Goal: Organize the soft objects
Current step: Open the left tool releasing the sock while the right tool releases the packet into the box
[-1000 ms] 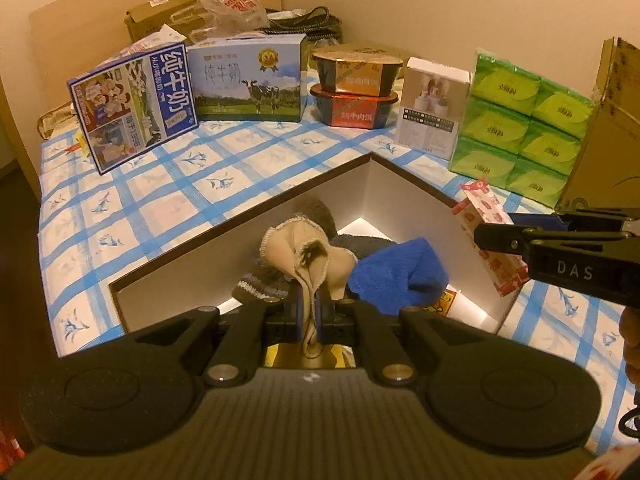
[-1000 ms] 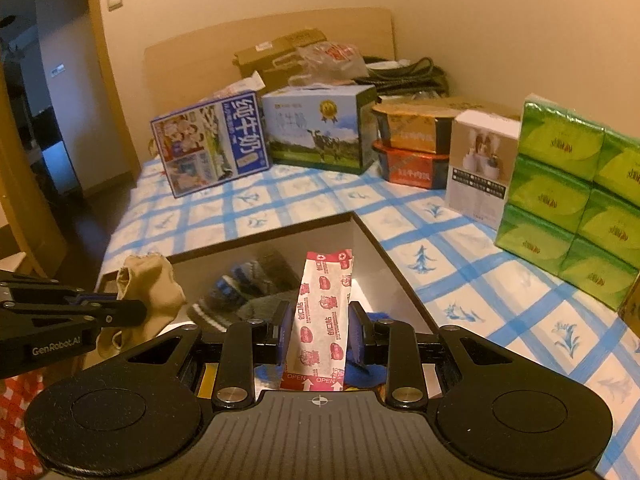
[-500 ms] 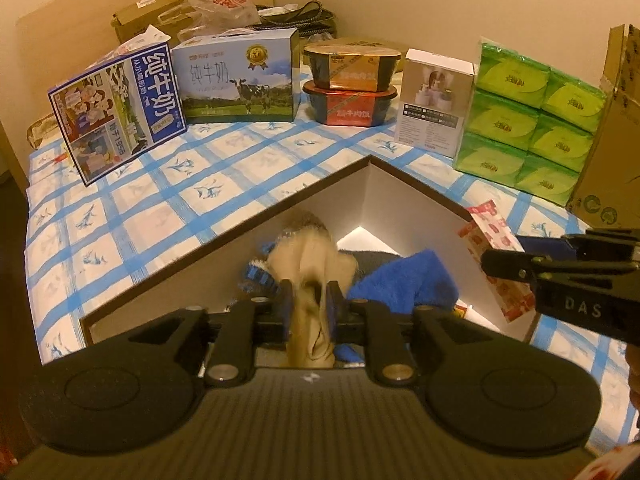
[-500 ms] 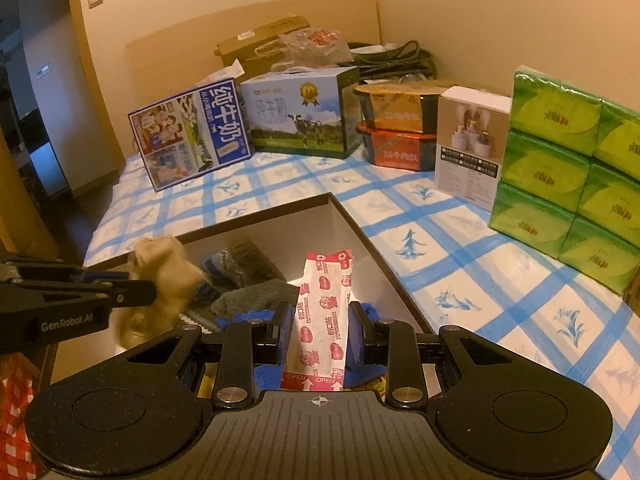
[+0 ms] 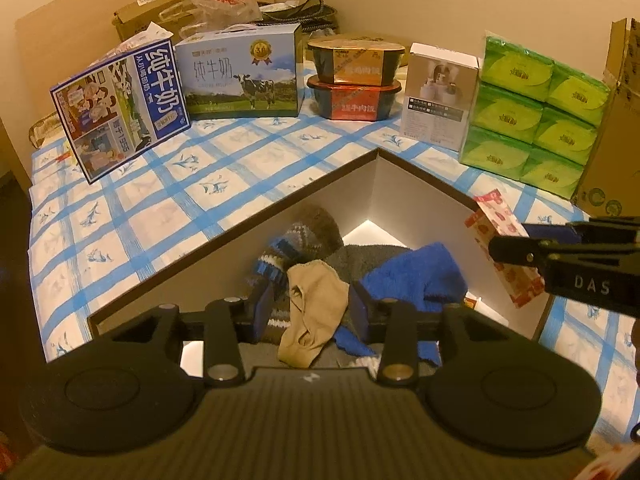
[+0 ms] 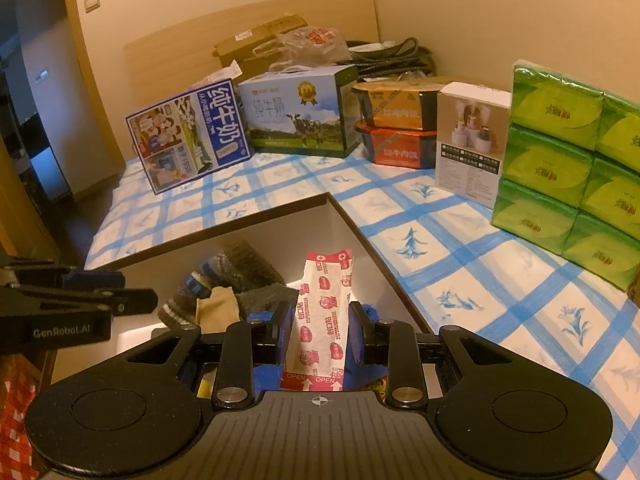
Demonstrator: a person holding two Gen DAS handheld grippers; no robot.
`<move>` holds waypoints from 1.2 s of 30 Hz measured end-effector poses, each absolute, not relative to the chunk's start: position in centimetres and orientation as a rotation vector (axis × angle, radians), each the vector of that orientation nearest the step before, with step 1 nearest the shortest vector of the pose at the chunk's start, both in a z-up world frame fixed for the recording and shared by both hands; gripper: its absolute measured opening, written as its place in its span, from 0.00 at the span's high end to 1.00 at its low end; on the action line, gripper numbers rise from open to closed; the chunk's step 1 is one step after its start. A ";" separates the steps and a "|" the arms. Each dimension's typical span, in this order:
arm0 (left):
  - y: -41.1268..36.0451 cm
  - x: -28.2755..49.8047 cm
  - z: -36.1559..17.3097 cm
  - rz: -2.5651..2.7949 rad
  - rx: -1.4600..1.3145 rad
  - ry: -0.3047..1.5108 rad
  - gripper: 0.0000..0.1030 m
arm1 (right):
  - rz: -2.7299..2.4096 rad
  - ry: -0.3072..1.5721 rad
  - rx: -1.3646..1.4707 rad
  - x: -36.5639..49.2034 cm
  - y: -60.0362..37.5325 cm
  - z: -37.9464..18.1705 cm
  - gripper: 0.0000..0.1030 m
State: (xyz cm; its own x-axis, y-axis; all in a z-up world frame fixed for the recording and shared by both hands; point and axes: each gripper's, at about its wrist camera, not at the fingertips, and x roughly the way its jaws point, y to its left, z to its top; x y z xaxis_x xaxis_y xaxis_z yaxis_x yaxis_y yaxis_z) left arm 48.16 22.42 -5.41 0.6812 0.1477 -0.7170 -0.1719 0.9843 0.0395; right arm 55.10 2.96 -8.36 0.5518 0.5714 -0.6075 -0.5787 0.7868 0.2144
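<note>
A beige sock (image 5: 314,312) lies in the open white box (image 5: 376,184), on a grey knit sock (image 5: 308,228) and beside a blue fluffy sock (image 5: 416,276). My left gripper (image 5: 312,308) is open over the box, jaws either side of the beige sock, not touching it. My right gripper (image 6: 320,332) is shut on a red-and-white bandage packet (image 6: 324,308), held upright over the box's right edge. The packet also shows in the left wrist view (image 5: 504,248). The beige sock also shows in the right wrist view (image 6: 218,308).
The box sits in a blue-checked tablecloth (image 5: 160,200). Behind stand two milk cartons (image 5: 240,76), stacked food bowls (image 5: 356,80), a white box (image 5: 438,96), green tissue packs (image 5: 536,108) and a cardboard box (image 5: 616,120) at far right.
My left gripper opened and let go of the beige sock, which dropped onto the socks in the box. My right gripper kept its hold on the packet.
</note>
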 end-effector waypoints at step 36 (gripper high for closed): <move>21.2 44.1 -3.0 0.158 -0.074 0.752 0.40 | 0.691 0.696 0.014 51.8 0.6 -7.7 0.32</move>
